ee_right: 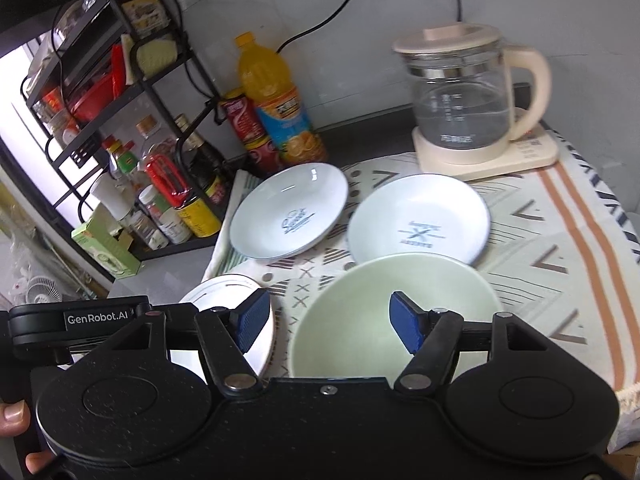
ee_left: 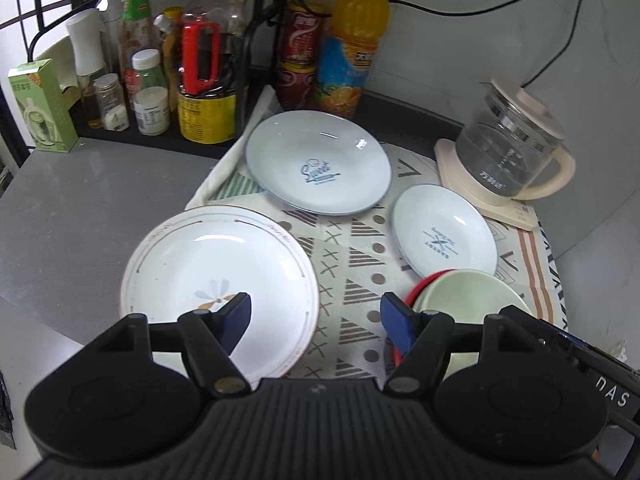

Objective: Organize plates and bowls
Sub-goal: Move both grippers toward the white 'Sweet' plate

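Note:
A white plate with a flower motif (ee_left: 218, 280) lies at the near left, half on the grey counter, and shows as a sliver (ee_right: 224, 292) in the right wrist view. A blue-rimmed "Sweet" plate (ee_left: 318, 162) (ee_right: 288, 210) sits further back. A smaller plate with an X logo (ee_left: 444, 232) (ee_right: 418, 222) lies to its right. A pale green bowl (ee_left: 468, 298) (ee_right: 384, 316) stands nearest, seemingly on something red (ee_left: 424, 280). My left gripper (ee_left: 316, 314) is open above the cloth between flower plate and bowl. My right gripper (ee_right: 330, 320) is open over the bowl's left rim.
A patterned cloth (ee_left: 352, 264) covers the counter under the dishes. A glass kettle on a cream base (ee_left: 508, 152) (ee_right: 466, 108) stands at the back right. Bottles and cans (ee_left: 352, 40) and a black rack of jars (ee_right: 120, 120) line the back left. A person's fingers (ee_right: 14, 416) hold the gripper.

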Available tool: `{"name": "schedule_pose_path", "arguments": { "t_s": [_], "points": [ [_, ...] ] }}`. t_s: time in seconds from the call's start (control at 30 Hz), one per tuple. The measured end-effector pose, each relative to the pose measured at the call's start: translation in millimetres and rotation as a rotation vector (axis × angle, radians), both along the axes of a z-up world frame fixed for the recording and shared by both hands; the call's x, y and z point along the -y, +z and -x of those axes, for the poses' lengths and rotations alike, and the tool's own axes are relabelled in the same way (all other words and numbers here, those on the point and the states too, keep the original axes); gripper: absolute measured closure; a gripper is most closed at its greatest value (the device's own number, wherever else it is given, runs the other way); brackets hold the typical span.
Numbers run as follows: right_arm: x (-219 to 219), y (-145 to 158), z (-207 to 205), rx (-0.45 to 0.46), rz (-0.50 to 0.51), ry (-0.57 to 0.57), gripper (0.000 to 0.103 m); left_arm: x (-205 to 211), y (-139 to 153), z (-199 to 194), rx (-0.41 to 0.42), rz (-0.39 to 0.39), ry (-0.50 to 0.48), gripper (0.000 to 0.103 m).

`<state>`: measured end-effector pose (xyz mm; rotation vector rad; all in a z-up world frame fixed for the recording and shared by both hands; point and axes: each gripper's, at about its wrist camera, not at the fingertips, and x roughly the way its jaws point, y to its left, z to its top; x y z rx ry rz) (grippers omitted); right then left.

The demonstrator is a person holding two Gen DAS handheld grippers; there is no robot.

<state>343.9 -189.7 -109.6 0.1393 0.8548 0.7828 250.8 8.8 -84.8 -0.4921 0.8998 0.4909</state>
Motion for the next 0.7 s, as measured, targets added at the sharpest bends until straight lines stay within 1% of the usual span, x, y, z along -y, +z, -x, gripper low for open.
{"name": "schedule_pose_path", "arguments": {
  "t_s": [0.1,0.17,0.23,0.3,0.37,0.43,0.7],
  "points": [
    [-14,1,-2,0.004,0.007,0.011,0.033,-15,-3,2,-0.002,0.007,0.014,0.034],
    [-23,2,-4,-0.008,0.012,0.008,0.033,-25,-5,2,-0.021,0.012,0.023,0.034],
    [-32,3,-4,-0.003,0.011,0.017,0.028,-35,-6,3,-0.014,0.02,0.026,0.033],
    [-43,4,-5,0.008,0.026,0.022,0.028,-44,-8,2,-0.02,0.02,0.029,0.033],
    [-53,5,-6,-0.001,0.026,0.018,0.028,-55,-10,2,-0.024,0.032,0.037,0.033],
    [-63,5,-7,-0.001,0.028,0.016,0.026,-64,-11,0,-0.024,0.036,0.029,0.033],
    [-101,3,-16,-0.013,0.045,-0.023,0.025,-105,-17,-19,-0.025,0.049,-0.003,0.033]
  ]
}}
